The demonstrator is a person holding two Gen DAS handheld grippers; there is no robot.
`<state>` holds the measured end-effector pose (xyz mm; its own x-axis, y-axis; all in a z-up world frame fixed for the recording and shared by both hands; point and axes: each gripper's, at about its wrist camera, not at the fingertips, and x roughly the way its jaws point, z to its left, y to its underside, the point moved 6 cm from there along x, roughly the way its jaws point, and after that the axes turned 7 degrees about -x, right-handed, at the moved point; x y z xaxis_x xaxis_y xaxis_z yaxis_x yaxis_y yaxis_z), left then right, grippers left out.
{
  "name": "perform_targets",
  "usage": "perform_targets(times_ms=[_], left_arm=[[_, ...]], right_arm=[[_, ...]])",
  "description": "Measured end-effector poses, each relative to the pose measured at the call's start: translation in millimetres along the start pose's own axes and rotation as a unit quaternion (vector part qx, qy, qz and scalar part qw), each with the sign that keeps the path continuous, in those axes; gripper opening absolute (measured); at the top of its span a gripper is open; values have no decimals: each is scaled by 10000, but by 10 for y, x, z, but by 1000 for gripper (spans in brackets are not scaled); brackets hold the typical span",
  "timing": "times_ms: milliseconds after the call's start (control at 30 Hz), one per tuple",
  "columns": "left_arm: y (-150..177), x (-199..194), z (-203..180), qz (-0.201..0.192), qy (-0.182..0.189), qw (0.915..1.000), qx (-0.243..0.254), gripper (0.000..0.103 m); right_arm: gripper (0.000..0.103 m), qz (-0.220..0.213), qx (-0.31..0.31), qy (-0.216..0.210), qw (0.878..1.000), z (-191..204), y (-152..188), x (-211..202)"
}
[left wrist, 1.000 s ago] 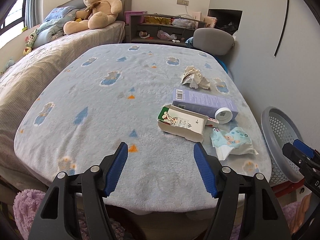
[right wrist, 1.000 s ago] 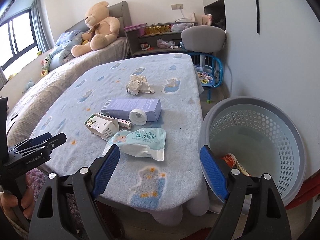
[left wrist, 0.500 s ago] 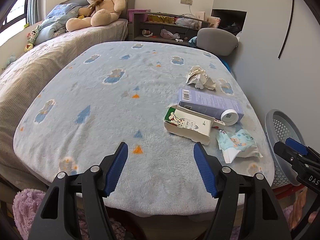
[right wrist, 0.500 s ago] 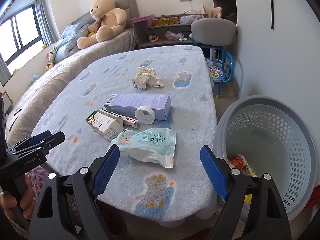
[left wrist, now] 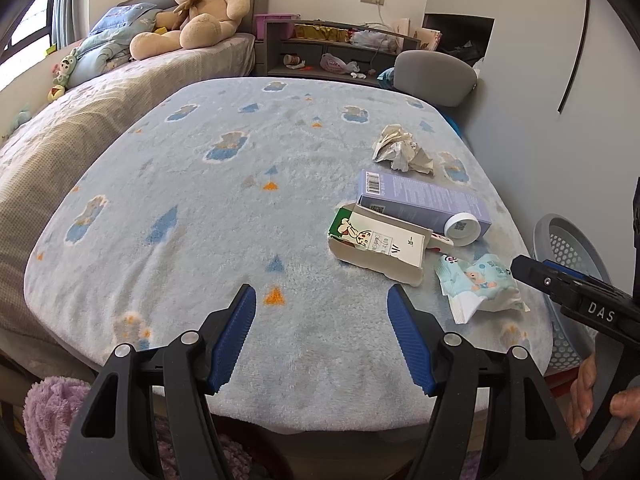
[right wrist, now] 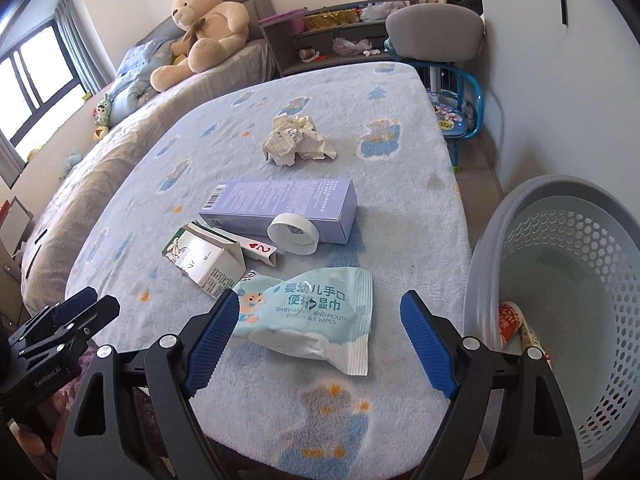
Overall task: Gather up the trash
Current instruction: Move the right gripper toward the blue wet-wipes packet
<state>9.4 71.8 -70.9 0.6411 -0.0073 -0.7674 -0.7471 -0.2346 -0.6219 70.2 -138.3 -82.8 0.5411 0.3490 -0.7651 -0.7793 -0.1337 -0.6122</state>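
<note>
Trash lies in a loose cluster on the right side of a table under a pale blue fleece cover (left wrist: 192, 208), as the left wrist view has it. Farthest is a crumpled paper ball (left wrist: 402, 154); nearer comes a lilac box (left wrist: 424, 200) with a white cap (left wrist: 462, 229) against its right end, then a torn milk carton (left wrist: 378, 246) touching the box's near side, and a wipes packet (left wrist: 480, 286) close to the right edge. The left gripper (left wrist: 320, 340) hangs over the near edge of the cover, jaws standing wide with nothing between them. At far right the right gripper (left wrist: 576, 300) reaches in, a hand (left wrist: 596, 396) below it, and a grey basket (left wrist: 560, 228) shows behind it.

From the right wrist view, the right gripper (right wrist: 316, 344) sits just above the wipes packet (right wrist: 308, 316), jaws spread wide; the packet lies between them, its left end at the left pad, not pinched. Beyond lie the milk carton (right wrist: 204, 260), lilac box (right wrist: 280, 204), white cap (right wrist: 294, 234) and paper ball (right wrist: 296, 140). The basket (right wrist: 560, 280) stands to the right, off the table, with a red-and-white wrapper (right wrist: 510, 322) inside. The left gripper (right wrist: 60, 332) shows at left.
</note>
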Motion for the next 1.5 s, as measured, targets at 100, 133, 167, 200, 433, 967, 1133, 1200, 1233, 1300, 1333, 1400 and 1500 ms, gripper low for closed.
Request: perform_targets(times_ms=[100,133,167,200,433,967,1133,1200,1233,1300,1333,1400,1500], left_arm=[[6,17,1,19,3,10000,5,66],[6,23,5,25,-1,10000,1,66],[7,30,11,34,-2,10000,-8,66],[9,36,16,43,-2,10000,-16,66],[1,56,37,59,-8,10000,-33,66],[-48,-1,191,-28,-59,9998,-176,66],[-46,-23,222,-47,-81,9998,-198,66],[-44,-33,233,-49,-85,9997,-207,66],[-44,-37,238,-54,-87,9997,-208,66],[-40,-50,246,-67,-88,9997,-206,66],[-39,-55,249,-71,-87,9997,-208,66],[-35,-59,249,-70,-83,9997,-208,66],[-37,-58,250,-74,-81,9997,-207,66]], right_arm=[[81,47,-15,-26,10000,2,-41,69],[81,67,-22,-31,10000,2,-55,100],[81,85,-11,-40,10000,-8,-66,123],[81,109,25,-69,9999,-21,-73,154],[81,374,450,-509,9970,-63,-29,304],[81,474,330,-951,9938,315,287,107],[81,482,201,-1068,9929,480,359,53],[81,485,155,-1075,9929,524,376,40],[81,475,114,-1047,9933,539,372,33],[81,430,-14,-937,9947,558,359,7],[81,415,-63,-898,9951,559,347,-3],[81,402,-165,-817,9957,550,307,-13],[81,381,-370,-641,9965,517,226,-13]])
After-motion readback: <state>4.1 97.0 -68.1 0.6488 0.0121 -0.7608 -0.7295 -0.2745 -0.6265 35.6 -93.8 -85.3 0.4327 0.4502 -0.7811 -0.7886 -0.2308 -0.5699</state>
